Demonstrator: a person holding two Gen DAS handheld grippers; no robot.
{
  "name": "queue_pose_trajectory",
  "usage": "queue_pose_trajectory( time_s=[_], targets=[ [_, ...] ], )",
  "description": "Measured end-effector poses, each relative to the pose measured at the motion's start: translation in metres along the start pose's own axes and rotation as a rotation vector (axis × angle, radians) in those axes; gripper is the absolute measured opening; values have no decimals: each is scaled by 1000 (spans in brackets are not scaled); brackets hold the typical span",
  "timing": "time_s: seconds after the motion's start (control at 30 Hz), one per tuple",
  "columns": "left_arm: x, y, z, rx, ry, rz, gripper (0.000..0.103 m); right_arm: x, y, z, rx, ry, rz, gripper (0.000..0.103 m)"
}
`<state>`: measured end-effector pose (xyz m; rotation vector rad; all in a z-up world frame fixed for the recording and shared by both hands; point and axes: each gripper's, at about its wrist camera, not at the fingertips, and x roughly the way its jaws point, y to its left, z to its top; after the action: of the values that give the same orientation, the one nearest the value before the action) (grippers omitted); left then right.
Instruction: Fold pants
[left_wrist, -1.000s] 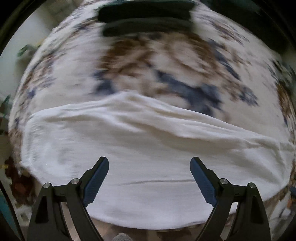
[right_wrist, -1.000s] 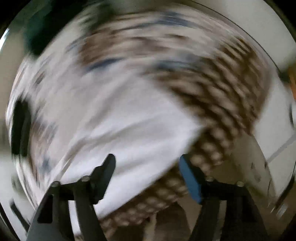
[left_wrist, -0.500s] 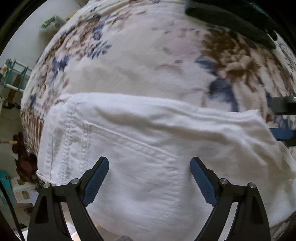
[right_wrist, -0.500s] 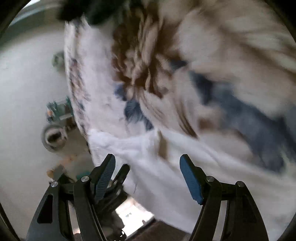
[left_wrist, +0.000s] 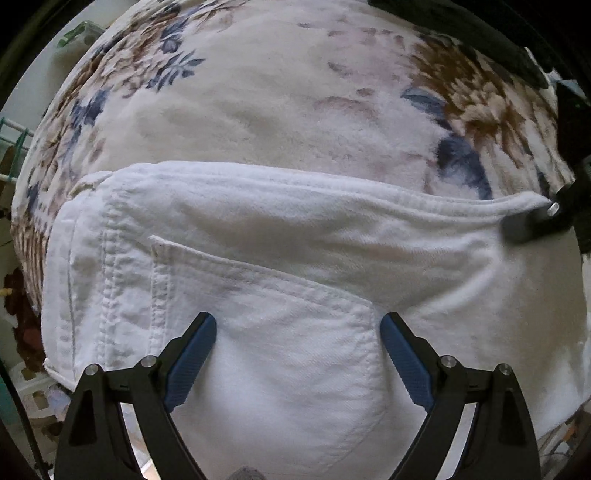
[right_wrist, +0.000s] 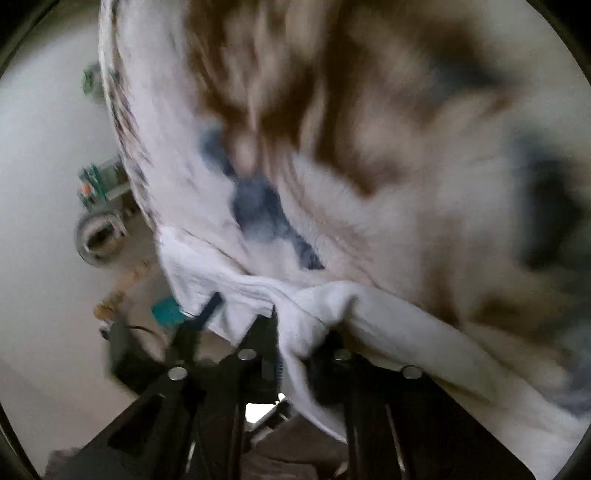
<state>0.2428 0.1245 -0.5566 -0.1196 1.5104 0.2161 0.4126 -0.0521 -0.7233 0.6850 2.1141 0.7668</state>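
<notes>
White pants (left_wrist: 295, 266) lie flat on a floral blanket (left_wrist: 280, 103), back pocket (left_wrist: 280, 314) facing up. My left gripper (left_wrist: 298, 332) points down over that pocket. It is open, with its blue pads (left_wrist: 192, 354) wide apart and nothing pinched between them. My right gripper (right_wrist: 291, 332) is shut on a bunched fold at the pants' edge (right_wrist: 314, 306), and the white cloth hides its fingertips. In the left wrist view the right gripper (left_wrist: 524, 225) sits at the far right end of the pants' upper edge. The right wrist view is blurred.
The blanket covers a bed whose edge (right_wrist: 122, 122) drops to a pale floor (right_wrist: 44, 184), where small items and a round object (right_wrist: 98, 240) lie. Dark cloth (left_wrist: 480, 40) lies at the blanket's far right. Clutter (left_wrist: 22, 332) shows past the bed's left edge.
The left gripper moved along the pants and came lower, so the pocket now lies between its fingers. The right gripper's jaws went from wide apart to shut on the pants' edge.
</notes>
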Motion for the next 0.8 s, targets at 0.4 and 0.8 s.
queue_pose_trajectory(
  time_s=[0.4,0.8],
  targets=[
    [-41,11,23,-30,-13,-57,92,-45,28,-24,-112,-127,-257,42],
    [-59,-49,36,68,-59,-46,92,-74,0,-60,-71,-341,-549,42]
  ],
)
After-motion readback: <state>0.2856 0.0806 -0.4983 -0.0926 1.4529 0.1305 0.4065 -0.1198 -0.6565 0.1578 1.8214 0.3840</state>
